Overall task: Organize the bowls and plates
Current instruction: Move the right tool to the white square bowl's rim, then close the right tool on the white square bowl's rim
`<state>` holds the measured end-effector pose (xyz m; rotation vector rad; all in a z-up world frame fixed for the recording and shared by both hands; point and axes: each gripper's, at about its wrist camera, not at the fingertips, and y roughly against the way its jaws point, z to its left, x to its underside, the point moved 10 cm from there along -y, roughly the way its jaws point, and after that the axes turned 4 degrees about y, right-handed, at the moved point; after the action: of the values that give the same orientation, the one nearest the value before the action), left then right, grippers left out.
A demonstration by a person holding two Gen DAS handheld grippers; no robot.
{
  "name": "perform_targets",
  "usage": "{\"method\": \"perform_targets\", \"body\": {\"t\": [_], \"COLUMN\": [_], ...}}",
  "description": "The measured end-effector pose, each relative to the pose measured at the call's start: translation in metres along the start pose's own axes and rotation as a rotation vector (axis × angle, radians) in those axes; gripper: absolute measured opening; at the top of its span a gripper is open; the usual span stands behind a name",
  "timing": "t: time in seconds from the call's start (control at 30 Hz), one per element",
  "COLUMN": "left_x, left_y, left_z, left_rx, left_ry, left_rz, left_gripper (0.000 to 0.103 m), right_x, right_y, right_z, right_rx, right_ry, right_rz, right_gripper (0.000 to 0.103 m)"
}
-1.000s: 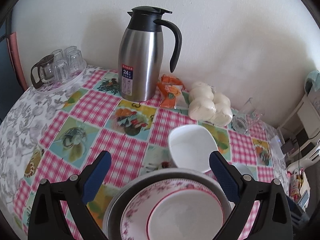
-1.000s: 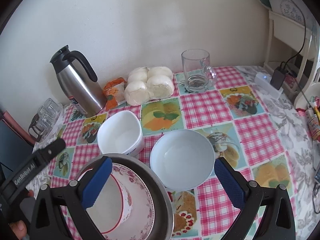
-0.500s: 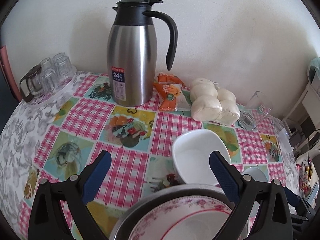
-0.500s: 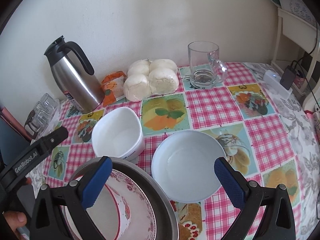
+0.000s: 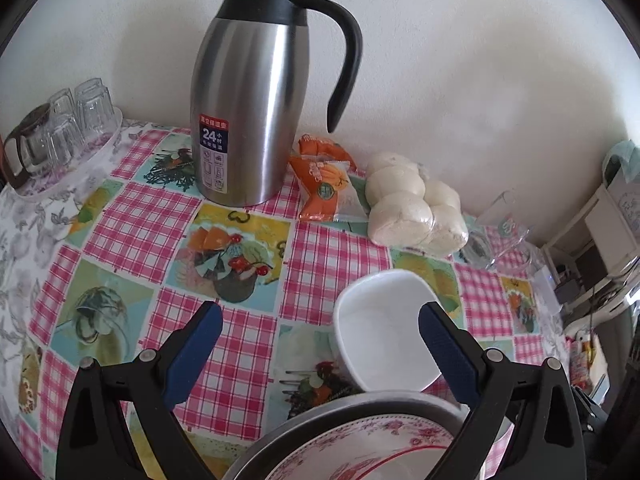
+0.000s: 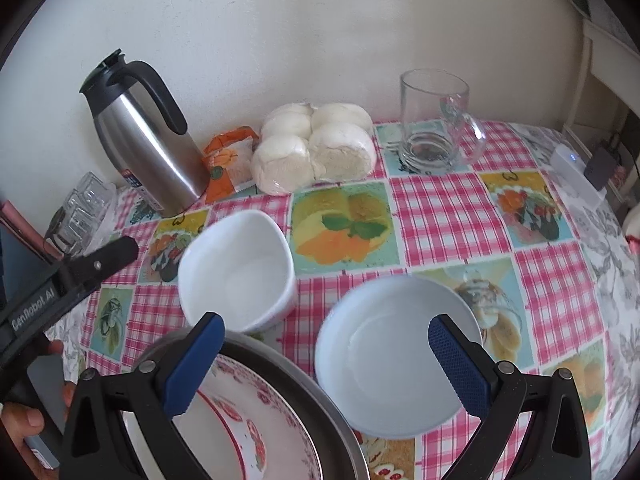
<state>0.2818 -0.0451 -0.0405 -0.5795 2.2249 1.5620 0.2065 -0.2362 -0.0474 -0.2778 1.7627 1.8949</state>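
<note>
Left wrist view: the left tool (image 5: 320, 334) hangs with its blue pads spread wide and nothing between them, above the checked, fruit-print table (image 5: 160, 216). The square white ceramic bowl (image 5: 386, 330) sits just ahead, toward the right pad; at the bottom edge lies the grey metal basin (image 5: 360, 412) with the pink-flowered plate (image 5: 384, 440) nested inside. To take the square bowl well, I would slide right and straddle one wall rather than the whole bowl. The tall steel thermos jug (image 5: 248, 112) and the bagged white buns (image 5: 412, 204) stand well behind — open cloth lies to the left.

Right wrist view: the right tool (image 6: 328, 350) is likewise wide and empty, with the round pale-blue bowl (image 6: 396, 356) under its right half, close beside the basin. Pinching its near rim seems the surest hold. The clear glass mug (image 6: 436, 120) stands far back; the table's right edge curves off nearby, so lifts are better carried inward toward the basin.
</note>
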Motion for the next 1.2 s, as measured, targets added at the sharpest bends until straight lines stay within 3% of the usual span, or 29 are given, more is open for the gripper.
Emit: {"method": "perform_targets", "body": {"t": [0.17,0.3,0.5,0.67,0.77,0.83,0.9,1.03,1.2], "left_x": [-0.002,-0.002,0.008,0.017,0.02,0.021,0.021,0.022,0.027], "left_y": [-0.005,-0.011,-0.027,-0.043,-0.048,-0.051,-0.053,-0.057,-0.067], "left_z": [0.002,0.011,0.011,0.011,0.01,0.008,0.006,0.004,0.007], "left_rx": [0.101,0.045,0.041,0.035,0.052,0.055,0.062,0.071,0.073], "left_ry": [0.075,0.089,0.081,0.086,0.099,0.086,0.07,0.053,0.051], "left_rz": [0.041,0.043,0.118,0.162,0.173,0.176,0.18,0.195,0.24], "left_gripper": [0.098,0.098,0.098,0.094,0.094,0.092,0.082,0.078,0.065], "right_x": [-0.018,-0.025,-0.021,-0.017,-0.017,-0.016,-0.015,-0.014,-0.013], "right_y": [-0.001,-0.005,-0.029,-0.045,-0.053,-0.059,-0.064,-0.071,-0.077], "right_z": [0.002,0.004,0.011,0.014,0.013,0.013,0.013,0.015,0.019], "right_rx": [0.009,0.011,0.029,0.039,0.047,0.051,0.053,0.05,0.052], "right_ry": [0.024,0.045,0.084,0.102,0.099,0.097,0.099,0.109,0.129], "right_rz": [-0.006,0.004,0.065,0.102,0.115,0.123,0.134,0.156,0.174], "right_gripper": [0.103,0.103,0.103,0.087,0.083,0.082,0.076,0.071,0.064]}}
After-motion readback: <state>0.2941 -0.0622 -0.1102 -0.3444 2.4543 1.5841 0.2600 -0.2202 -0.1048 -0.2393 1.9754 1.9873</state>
